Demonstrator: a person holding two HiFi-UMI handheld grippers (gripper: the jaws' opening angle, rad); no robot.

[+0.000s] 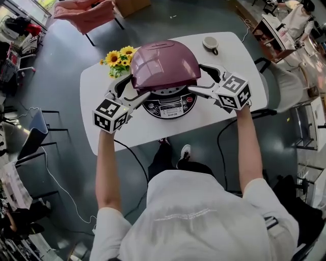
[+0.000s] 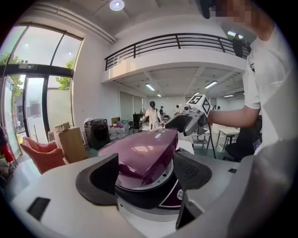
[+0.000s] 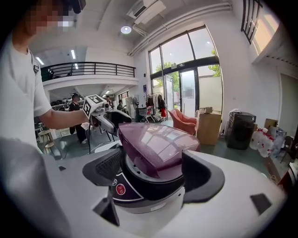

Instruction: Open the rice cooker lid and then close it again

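Observation:
A rice cooker (image 1: 170, 107) with a black control panel stands mid-table. Its purple lid (image 1: 164, 63) is tilted up at the front, partly raised off the pot, and the grey inner plate shows under the lid (image 2: 144, 155) in the left gripper view. My left gripper (image 1: 133, 89) is at the cooker's left side, open, its jaws straddling the gap under the lid without pressing on it. My right gripper (image 1: 199, 78) mirrors it on the right, also open. In each gripper view, the left gripper (image 2: 145, 174) and the right gripper (image 3: 153, 172), the cooker fills the space between the jaws.
The white table (image 1: 224, 117) also holds a bunch of sunflowers (image 1: 119, 58) behind the cooker's left and a cup (image 1: 210, 43) at the back right. A cable hangs off the table's front edge. A pink chair (image 1: 84, 12) stands beyond the table.

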